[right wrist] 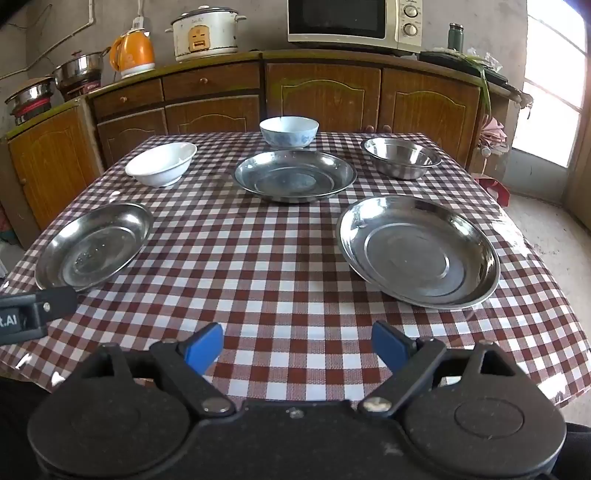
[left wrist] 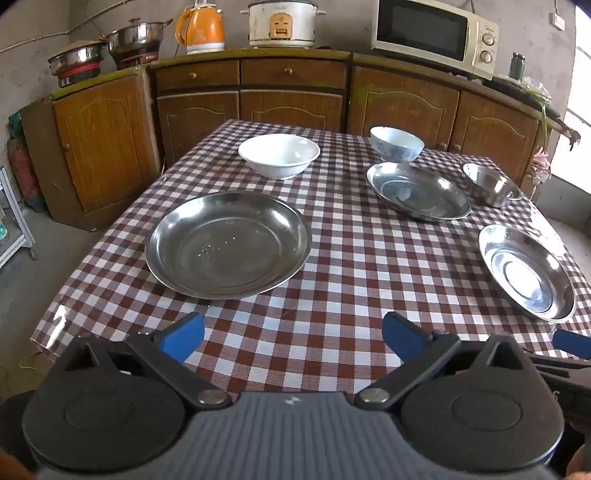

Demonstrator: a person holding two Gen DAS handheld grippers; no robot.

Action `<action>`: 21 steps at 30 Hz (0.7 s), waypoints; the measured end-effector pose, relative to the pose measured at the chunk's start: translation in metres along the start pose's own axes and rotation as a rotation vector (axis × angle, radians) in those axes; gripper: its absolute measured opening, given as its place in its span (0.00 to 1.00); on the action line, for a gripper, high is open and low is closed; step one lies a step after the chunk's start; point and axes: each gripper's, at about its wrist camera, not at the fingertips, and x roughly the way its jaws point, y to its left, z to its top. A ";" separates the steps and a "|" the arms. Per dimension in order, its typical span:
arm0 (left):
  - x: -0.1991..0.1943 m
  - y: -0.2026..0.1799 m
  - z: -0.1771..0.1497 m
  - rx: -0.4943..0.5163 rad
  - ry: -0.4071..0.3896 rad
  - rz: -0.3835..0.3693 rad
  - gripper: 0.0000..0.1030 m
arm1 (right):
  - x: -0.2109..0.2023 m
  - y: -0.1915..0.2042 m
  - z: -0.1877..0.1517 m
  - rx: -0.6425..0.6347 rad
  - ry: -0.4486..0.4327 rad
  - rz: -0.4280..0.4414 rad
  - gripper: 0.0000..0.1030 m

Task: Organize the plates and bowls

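Three steel plates lie apart on the checked table: the left plate (left wrist: 227, 243) (right wrist: 94, 245), the far middle plate (left wrist: 417, 192) (right wrist: 295, 175) and the right plate (left wrist: 526, 271) (right wrist: 417, 251). A white bowl (left wrist: 279, 155) (right wrist: 160, 163), a blue-patterned bowl (left wrist: 397, 143) (right wrist: 289, 131) and a steel bowl (left wrist: 491, 184) (right wrist: 402, 157) stand at the far side. My left gripper (left wrist: 291, 338) is open and empty over the near edge, short of the left plate. My right gripper (right wrist: 297, 347) is open and empty, near the front edge, left of the right plate.
The table (right wrist: 258, 258) has a red-and-white checked cloth. Wooden cabinets (left wrist: 291, 99) stand behind it with a microwave (left wrist: 436, 33), rice cooker (left wrist: 282, 24), orange kettle (left wrist: 199, 31) and steel pots (left wrist: 136, 38). The left gripper's body (right wrist: 33, 314) shows in the right wrist view.
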 end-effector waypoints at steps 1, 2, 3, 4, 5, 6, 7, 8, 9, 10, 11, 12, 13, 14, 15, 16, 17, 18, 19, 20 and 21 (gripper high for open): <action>0.000 -0.002 -0.001 0.006 -0.007 0.013 1.00 | 0.000 0.001 0.000 0.000 -0.001 0.001 1.00; 0.000 -0.005 -0.003 0.012 -0.013 0.024 1.00 | 0.000 0.001 0.001 0.003 -0.003 -0.002 1.00; 0.001 -0.008 -0.005 0.012 -0.014 0.027 1.00 | 0.000 0.001 0.001 0.006 -0.004 -0.002 1.00; 0.004 -0.008 -0.005 0.008 -0.010 0.024 1.00 | -0.001 0.000 0.002 0.011 -0.005 0.003 1.00; 0.005 -0.008 -0.001 0.005 0.004 0.026 1.00 | -0.001 -0.001 0.002 0.016 -0.007 0.004 1.00; 0.006 -0.008 0.000 0.004 0.006 0.031 1.00 | -0.002 0.000 0.003 0.019 -0.009 0.001 1.00; 0.006 -0.008 0.000 0.003 0.004 0.035 1.00 | -0.002 0.002 0.004 0.019 -0.010 0.000 1.00; 0.004 -0.005 0.000 0.001 -0.001 0.031 1.00 | -0.001 0.002 0.003 0.016 -0.011 0.000 1.00; 0.005 -0.003 0.001 -0.001 -0.003 0.028 1.00 | -0.001 0.001 0.003 0.012 -0.012 0.002 1.00; 0.005 -0.002 0.001 -0.003 -0.003 0.027 1.00 | -0.002 0.001 0.002 0.005 -0.015 0.000 1.00; 0.005 -0.002 0.001 -0.004 -0.005 0.026 1.00 | -0.001 0.000 0.002 0.003 -0.015 -0.002 1.00; 0.005 -0.002 0.001 -0.004 -0.005 0.026 1.00 | -0.002 -0.003 0.001 0.002 -0.013 -0.004 1.00; 0.005 -0.002 0.001 -0.002 -0.007 0.027 1.00 | -0.002 0.002 0.004 -0.007 -0.007 -0.011 1.00; 0.004 -0.002 0.001 0.000 -0.008 0.030 1.00 | -0.003 0.002 0.005 -0.008 -0.007 -0.013 1.00; 0.004 -0.003 0.001 0.001 -0.010 0.031 1.00 | -0.003 0.002 0.005 -0.007 -0.008 -0.014 1.00; 0.003 -0.003 0.001 0.003 -0.013 0.032 1.00 | -0.005 0.001 0.005 -0.006 -0.010 -0.012 1.00; 0.002 -0.003 0.001 0.004 -0.016 0.029 1.00 | -0.005 0.000 0.005 -0.005 -0.012 -0.011 1.00; 0.001 -0.003 0.002 0.006 -0.019 0.028 1.00 | -0.006 0.000 0.006 -0.005 -0.014 -0.012 1.00; 0.000 -0.003 0.002 0.009 -0.024 0.028 1.00 | -0.007 0.000 0.006 -0.005 -0.017 -0.012 1.00; -0.002 -0.003 0.002 0.011 -0.027 0.028 1.00 | -0.008 0.000 0.007 -0.007 -0.021 -0.012 1.00; -0.002 -0.003 0.002 0.012 -0.029 0.029 1.00 | -0.009 0.000 0.007 -0.009 -0.025 -0.013 1.00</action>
